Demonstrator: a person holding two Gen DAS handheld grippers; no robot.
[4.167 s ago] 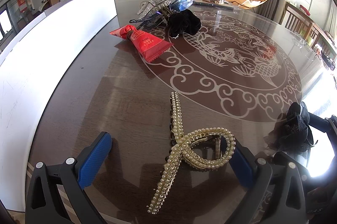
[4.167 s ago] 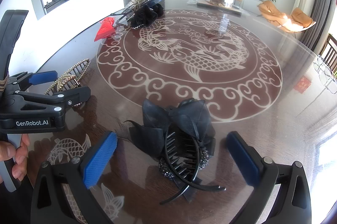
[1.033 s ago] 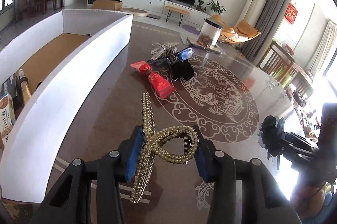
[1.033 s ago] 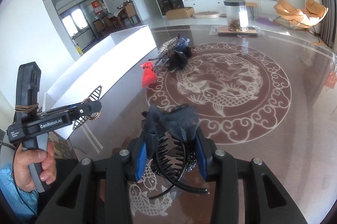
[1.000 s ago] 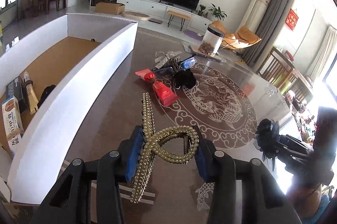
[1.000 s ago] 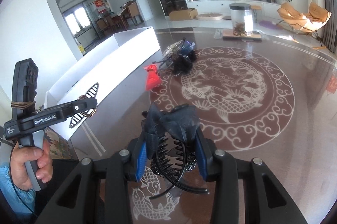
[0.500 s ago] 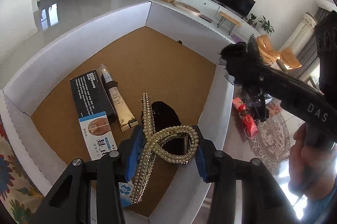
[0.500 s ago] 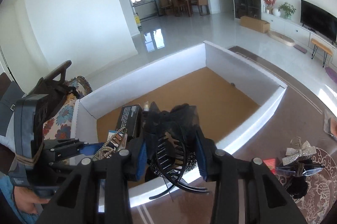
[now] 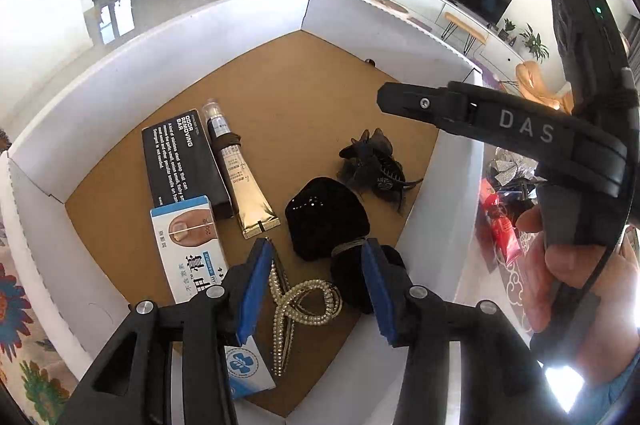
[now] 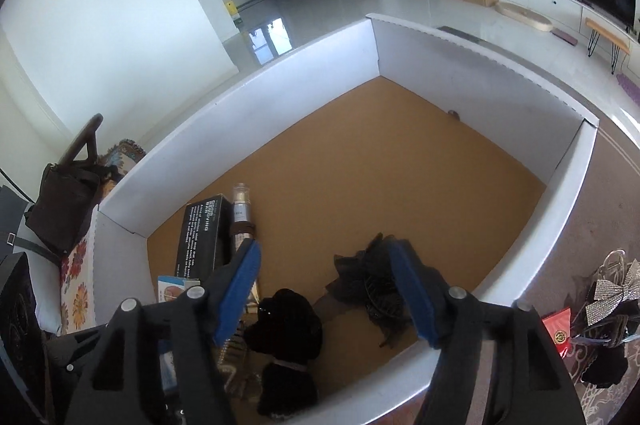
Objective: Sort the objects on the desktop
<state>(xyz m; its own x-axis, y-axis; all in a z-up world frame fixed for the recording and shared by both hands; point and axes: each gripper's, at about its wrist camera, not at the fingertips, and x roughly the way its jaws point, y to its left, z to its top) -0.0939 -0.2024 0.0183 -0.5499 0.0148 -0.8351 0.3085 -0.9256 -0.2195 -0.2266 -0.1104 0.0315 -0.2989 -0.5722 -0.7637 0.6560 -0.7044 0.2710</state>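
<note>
Box (image 9: pixel 120 97) holds 2 hair claws: pearl claw (image 9: pixel 298 309) and black claw (image 9: pixel 374 171), both dropped. Left gripper (image 9: pixel 316 289) and right gripper (image 10: pixel 328 301) jaws just opened, empty. Brown table (image 10: pixel 612 193), living room.

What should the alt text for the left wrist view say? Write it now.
A hand-held gripper hovers over a white box, a pearl hair claw lying loose between its open blue pads. Inside lie a black bow clip, a black velvet bow, a gold tube and two cartons.
</note>
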